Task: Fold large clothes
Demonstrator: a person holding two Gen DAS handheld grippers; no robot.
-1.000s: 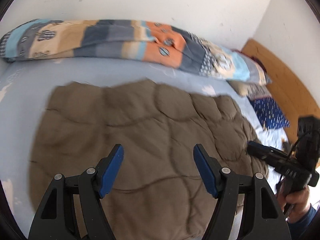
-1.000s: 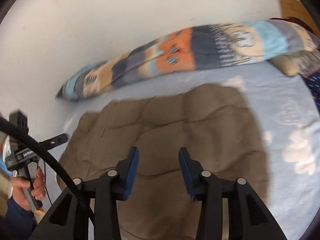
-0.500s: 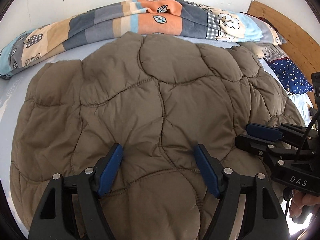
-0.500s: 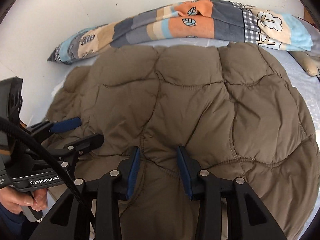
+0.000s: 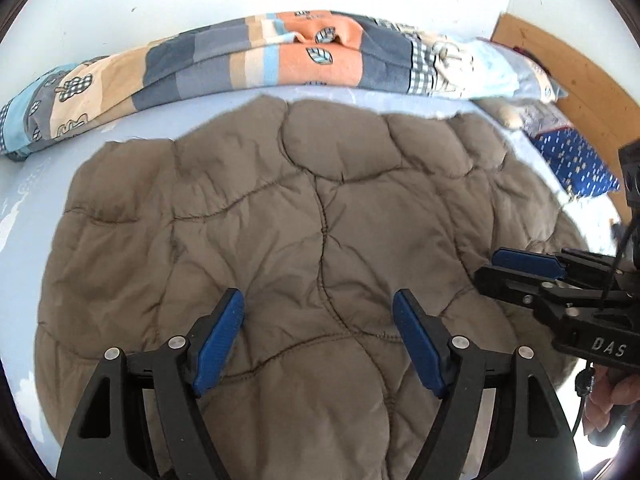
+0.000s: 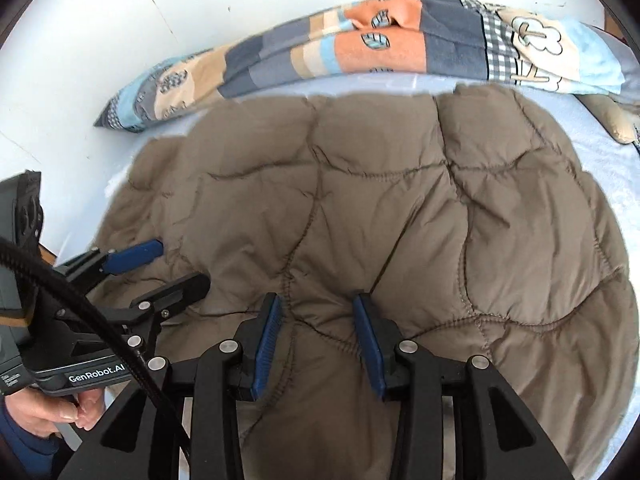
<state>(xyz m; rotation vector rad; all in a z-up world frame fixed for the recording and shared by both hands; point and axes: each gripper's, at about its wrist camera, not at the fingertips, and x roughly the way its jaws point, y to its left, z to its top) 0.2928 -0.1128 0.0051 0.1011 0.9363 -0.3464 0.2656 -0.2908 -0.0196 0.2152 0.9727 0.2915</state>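
Puffy brown quilted garment [image 5: 304, 248] spread mid-frame on pale blue bed [image 5: 24, 200], left gripper [image 5: 318, 316] jaws released, right gripper [image 6: 318, 320] jaws released, patchwork duvet [image 6: 360, 48] along top.

Quilted jacket [image 5: 280, 248]: matt brown puffy cloth, stitched seams. My left tongs [image 5: 318, 336]: black plastic, ribbed blue pads, metal pins. Headboard [image 5: 568, 76]: smooth wood.
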